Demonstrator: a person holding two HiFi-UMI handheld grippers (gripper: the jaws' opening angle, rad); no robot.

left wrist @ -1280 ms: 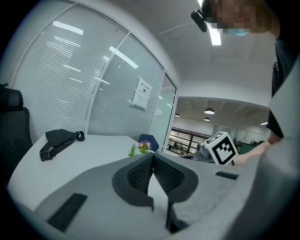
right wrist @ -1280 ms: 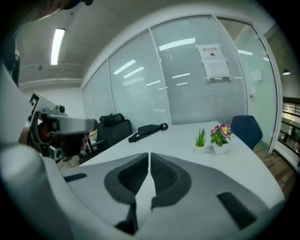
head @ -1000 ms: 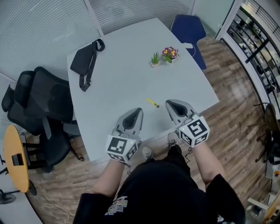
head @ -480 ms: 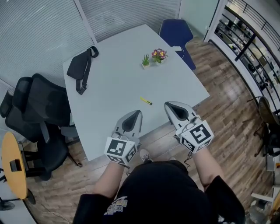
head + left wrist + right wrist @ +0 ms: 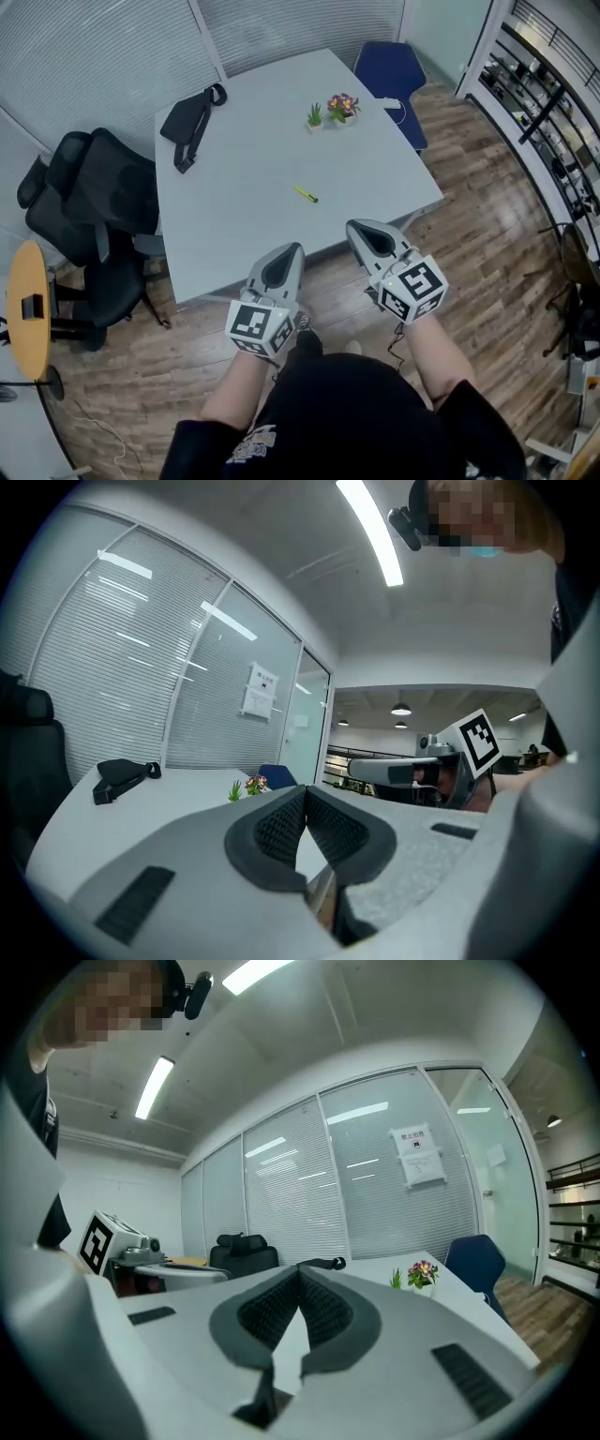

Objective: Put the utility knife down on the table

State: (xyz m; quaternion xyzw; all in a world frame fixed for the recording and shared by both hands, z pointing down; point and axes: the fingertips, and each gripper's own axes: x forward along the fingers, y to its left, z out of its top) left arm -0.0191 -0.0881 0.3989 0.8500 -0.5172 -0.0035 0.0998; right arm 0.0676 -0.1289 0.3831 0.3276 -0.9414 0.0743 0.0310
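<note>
1. The person's two bare forearms reach forward and level from a black shirt, side by side over the wooden floor (image 5: 473,239). Each ends at a white cube with black square markers.

2. The left gripper (image 5: 292,251) is a grey, smooth plastic wedge that tapers to its tip. In its own view (image 5: 305,790) the black ribbed pads press together at the tips with nothing between them, so it is closed and empty.

3. The right gripper (image 5: 354,226) has the same shape and angles slightly outward. Its own view (image 5: 299,1270) shows its dark textured pads meeting at the tips, likewise closed on nothing.

4. Both tips point at the near edge of the table (image 5: 244,202), a pale grey, matt, rounded-corner top.

5. The utility knife (image 5: 306,195) lies flat on the table. It is a small, slim yellow bar set at a slant, beyond both grippers and well apart from them, nearer the left gripper's line than the right's.

6. Farther back, a black bag (image 5: 192,120) with a strap lies near the table's left corner.

7. Two small potted plants (image 5: 330,111), one green and one flowering, stand close together toward the far right edge.

8. Black office chairs (image 5: 94,192) stand left of the table, and a blue chair (image 5: 392,62) stands at its far corner.
</note>
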